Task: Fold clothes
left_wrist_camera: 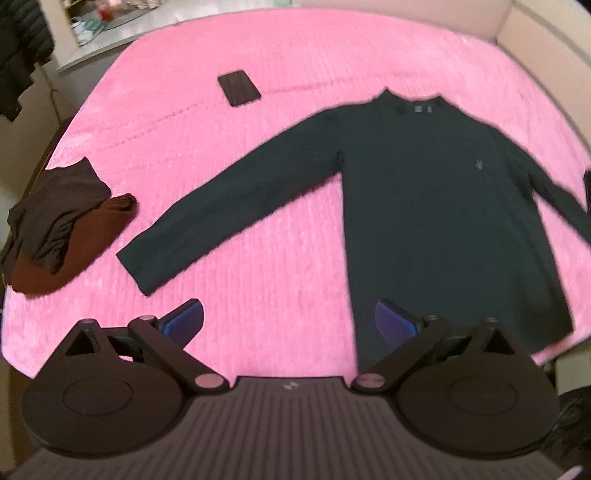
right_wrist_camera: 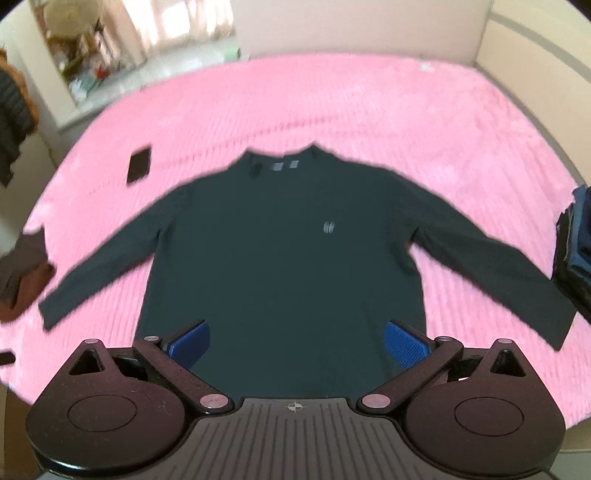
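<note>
Nearest us, our left gripper [left_wrist_camera: 289, 325] hangs with its blue pads [left_wrist_camera: 184, 320] spread wide, nothing between them; it sits above the pink bed cover [left_wrist_camera: 258, 258] just by the hem's left corner. Our right gripper [right_wrist_camera: 297, 343] is likewise spread wide and empty, poised over the lower middle of the dark long-sleeved shirt [right_wrist_camera: 280, 266], whether touching the cloth or not we cannot tell. The shirt lies flat, front up, on the pink cover, hem toward us, collar away, both sleeves stretched out and angled down toward the near edge; a small grey logo [right_wrist_camera: 328, 227] shows on the chest. Just beyond the cuff of the sleeve on our left, apart from it, sits a rumpled heap of brown clothes [left_wrist_camera: 62, 229] at the cover's edge. At the right margin of the right wrist view, a stack of dark blue folded garments [right_wrist_camera: 578, 243] stands near the other sleeve. Farther off, left of the collar, a small dark flat rectangular object [left_wrist_camera: 239, 88] lies on the cover. Beyond the bed, a pale wall [right_wrist_camera: 351, 26] and blurred clutter.
</note>
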Available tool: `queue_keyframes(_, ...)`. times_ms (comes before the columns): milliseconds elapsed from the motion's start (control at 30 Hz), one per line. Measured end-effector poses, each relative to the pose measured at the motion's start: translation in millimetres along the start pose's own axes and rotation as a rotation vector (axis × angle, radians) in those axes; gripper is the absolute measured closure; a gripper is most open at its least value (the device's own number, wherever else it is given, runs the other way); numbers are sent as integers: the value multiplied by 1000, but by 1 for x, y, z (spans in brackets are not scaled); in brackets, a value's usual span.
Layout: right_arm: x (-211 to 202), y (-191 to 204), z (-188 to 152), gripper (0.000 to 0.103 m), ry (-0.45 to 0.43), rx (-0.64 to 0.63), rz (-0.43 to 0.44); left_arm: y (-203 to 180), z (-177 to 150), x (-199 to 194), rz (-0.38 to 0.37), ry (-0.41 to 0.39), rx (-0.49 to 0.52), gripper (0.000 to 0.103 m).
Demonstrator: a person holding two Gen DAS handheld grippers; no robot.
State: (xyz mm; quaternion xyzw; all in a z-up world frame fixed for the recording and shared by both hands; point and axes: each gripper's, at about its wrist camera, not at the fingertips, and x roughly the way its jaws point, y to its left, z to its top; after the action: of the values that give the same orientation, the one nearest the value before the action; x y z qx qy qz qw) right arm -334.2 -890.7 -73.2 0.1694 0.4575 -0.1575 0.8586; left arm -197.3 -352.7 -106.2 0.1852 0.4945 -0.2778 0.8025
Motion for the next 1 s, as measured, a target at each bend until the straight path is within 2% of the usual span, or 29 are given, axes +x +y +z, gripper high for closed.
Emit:
queue_keyframes(67,4,-2,5,0,-9,11,17,-5,3,-5,11,-1,10,5)
queue_keyframes(200,14,1,6,0,38,-18,28,-13,11,-17,58,-28,25,3)
queue_keyframes(333,20,10,5,0,78,-23,26,-10,17,-13,77,-26,21,3)
queue_keyframes(600,23,49,4,0,72,-47,-35,14,39,3,35,-53,88,2)
queue_keyframes(700,25,77,3,0,60,-21,-56,36,44,7,20,-60,147,2)
queue_keyframes(867,22,130,-3,0,41,18,-86,91,48,17,40,-62,273,2)
queue_keyframes(1000,24,178,-10,0,41,25,-124,140,51,27,34,-44,311,2)
